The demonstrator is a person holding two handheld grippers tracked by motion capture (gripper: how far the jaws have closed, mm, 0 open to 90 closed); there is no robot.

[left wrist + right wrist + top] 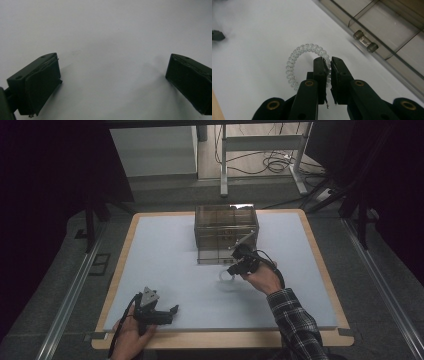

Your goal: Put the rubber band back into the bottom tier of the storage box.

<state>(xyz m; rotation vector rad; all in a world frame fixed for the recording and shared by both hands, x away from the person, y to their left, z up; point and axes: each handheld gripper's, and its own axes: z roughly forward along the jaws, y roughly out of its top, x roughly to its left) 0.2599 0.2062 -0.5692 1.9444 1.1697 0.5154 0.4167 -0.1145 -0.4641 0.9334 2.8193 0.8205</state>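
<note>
A clear spiral hair tie (298, 60) hangs from my right gripper (328, 63), whose jaws are shut on its right side. In the high view the right gripper (231, 271) holds the hair tie (223, 276) just in front of a smoky transparent drawer box (226, 233). The box's front with a small drawer handle (365, 41) fills the upper right of the right gripper view. My left gripper (172, 312) rests low over the white mat near the table's front left, jaws wide apart, with bare mat between its fingers (41, 82).
The white mat (165, 265) covers a wooden table (225, 339). Behind the table stand a metal frame with cables on the floor (272, 162) and dark curtains at both sides. The left gripper's tip (217, 35) shows far off in the right gripper view.
</note>
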